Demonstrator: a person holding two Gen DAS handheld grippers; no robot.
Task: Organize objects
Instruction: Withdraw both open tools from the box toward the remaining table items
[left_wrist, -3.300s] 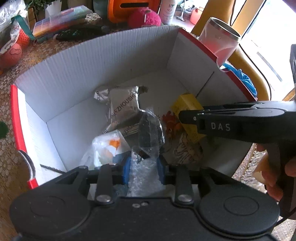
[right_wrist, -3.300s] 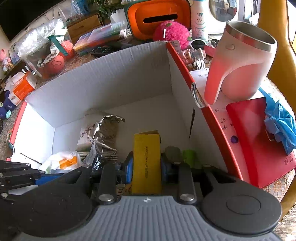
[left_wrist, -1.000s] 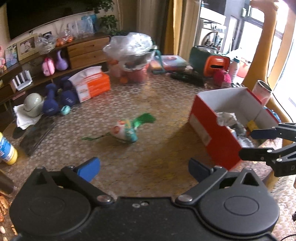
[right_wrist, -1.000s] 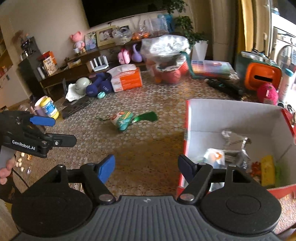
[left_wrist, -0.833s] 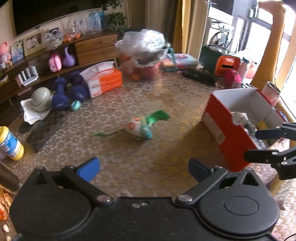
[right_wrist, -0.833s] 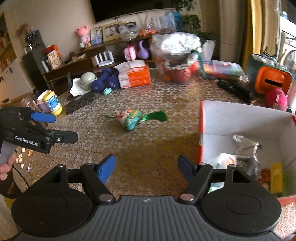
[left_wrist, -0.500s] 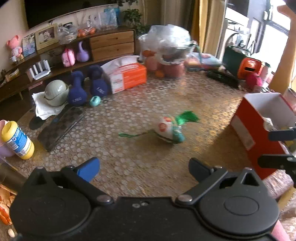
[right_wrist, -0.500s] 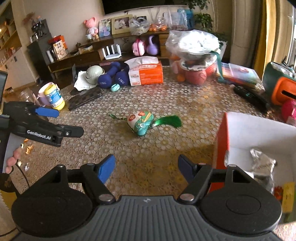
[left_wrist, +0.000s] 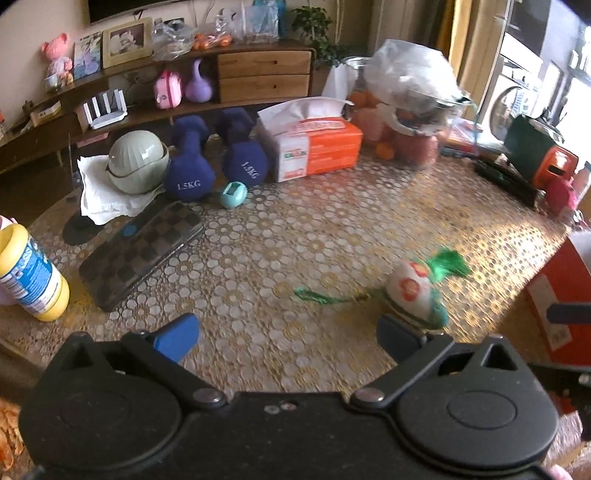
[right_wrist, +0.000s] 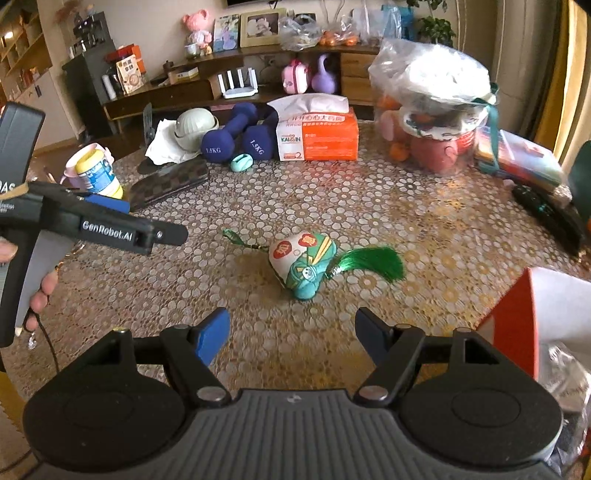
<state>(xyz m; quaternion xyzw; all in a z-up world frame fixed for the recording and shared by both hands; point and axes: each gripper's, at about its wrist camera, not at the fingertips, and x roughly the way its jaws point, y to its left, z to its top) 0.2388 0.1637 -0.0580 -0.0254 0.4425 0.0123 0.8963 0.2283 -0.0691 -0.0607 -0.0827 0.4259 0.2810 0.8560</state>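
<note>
Between the blue pads of the right tongs (right_wrist: 291, 338) nothing is sitting; the jaws are standing wide apart and empty, hanging over the patterned counter (right_wrist: 424, 206). Just beyond them the embroidered pouch (right_wrist: 303, 264) is lying on the counter, its green tassel trailing to the right and a thin green cord running off to the left. The left tongs (left_wrist: 288, 338) are likewise gaping with nothing in them, and in their own view the pouch (left_wrist: 415, 295) is showing just past the right-hand pad, blurred. Seen from the right wrist, the left tongs (right_wrist: 162, 232) are reaching in from the left edge, well short of the pouch, with a hand (right_wrist: 40, 291) on the grip. At the near right, the red cardboard box (right_wrist: 513, 325) is standing open, with wrapped things inside it. Farther off, dumbbells (right_wrist: 236, 142), a tissue box (right_wrist: 317, 138) and a bagged heap are lining the far side. The step in hand looks like the approach to the next loose item. Next, one pair of tongs probably needs to come down around the pouch's body, close, and carry it right into the box.
</note>
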